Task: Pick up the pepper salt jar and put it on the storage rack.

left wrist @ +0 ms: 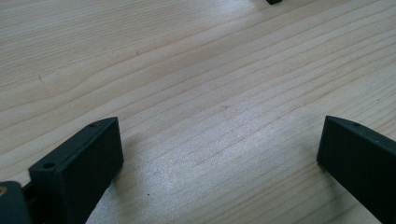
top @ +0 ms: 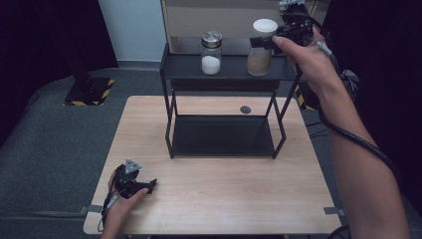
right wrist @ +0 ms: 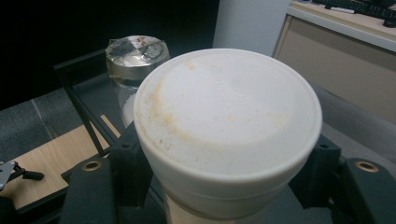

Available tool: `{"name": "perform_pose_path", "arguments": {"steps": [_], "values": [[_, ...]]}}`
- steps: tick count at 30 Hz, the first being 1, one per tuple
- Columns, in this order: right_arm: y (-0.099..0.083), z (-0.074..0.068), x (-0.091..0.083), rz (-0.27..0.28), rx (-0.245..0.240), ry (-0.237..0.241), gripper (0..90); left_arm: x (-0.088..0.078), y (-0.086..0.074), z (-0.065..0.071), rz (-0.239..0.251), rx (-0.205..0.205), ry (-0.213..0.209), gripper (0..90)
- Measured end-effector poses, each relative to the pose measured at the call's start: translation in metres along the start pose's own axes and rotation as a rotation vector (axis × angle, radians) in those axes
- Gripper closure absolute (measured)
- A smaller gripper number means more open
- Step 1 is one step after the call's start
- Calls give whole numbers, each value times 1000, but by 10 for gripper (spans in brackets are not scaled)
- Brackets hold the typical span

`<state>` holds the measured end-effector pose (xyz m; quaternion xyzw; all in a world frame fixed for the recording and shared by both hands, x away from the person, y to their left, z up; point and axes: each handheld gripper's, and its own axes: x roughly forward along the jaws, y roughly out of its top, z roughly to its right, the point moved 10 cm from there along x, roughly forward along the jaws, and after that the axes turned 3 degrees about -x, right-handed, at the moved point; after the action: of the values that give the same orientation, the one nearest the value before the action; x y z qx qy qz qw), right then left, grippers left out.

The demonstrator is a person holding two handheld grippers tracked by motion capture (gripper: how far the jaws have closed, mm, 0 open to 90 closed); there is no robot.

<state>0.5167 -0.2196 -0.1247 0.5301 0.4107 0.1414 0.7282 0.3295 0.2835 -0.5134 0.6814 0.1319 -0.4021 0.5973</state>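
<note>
the right gripper (top: 275, 42) grips the white-lid jar (top: 261, 49) on the black shelf (top: 184, 67); the left gripper (top: 149, 185) rests open on the table (top: 224, 189).

Wooden counter (top: 214, 199), light grain, across the lower centre of the high view. Black two-tier metal shelf (top: 169, 67) stands at its far edge, centre frame. Glass jar of white powder (top: 211, 53) with a metal lid, upright on the top tier, left of centre. Small dark round disc (top: 245, 109) on the counter behind the shelf's lower tier. Yellow-black striped base plate (top: 89, 91) on the grey floor, upper left. Beige cabinet (top: 224, 17) at top centre.
</note>
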Motion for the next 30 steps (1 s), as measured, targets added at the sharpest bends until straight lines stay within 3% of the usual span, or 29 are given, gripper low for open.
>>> {"name": "perform_pose_path", "arguments": {"steps": [21,30], "values": [[-5,10,27,-10,32,-5,348,0,0,0,-1,0,0,0],[-7,11,29,-7,34,4,347,0,0,0,-2,1,0,0]]}}
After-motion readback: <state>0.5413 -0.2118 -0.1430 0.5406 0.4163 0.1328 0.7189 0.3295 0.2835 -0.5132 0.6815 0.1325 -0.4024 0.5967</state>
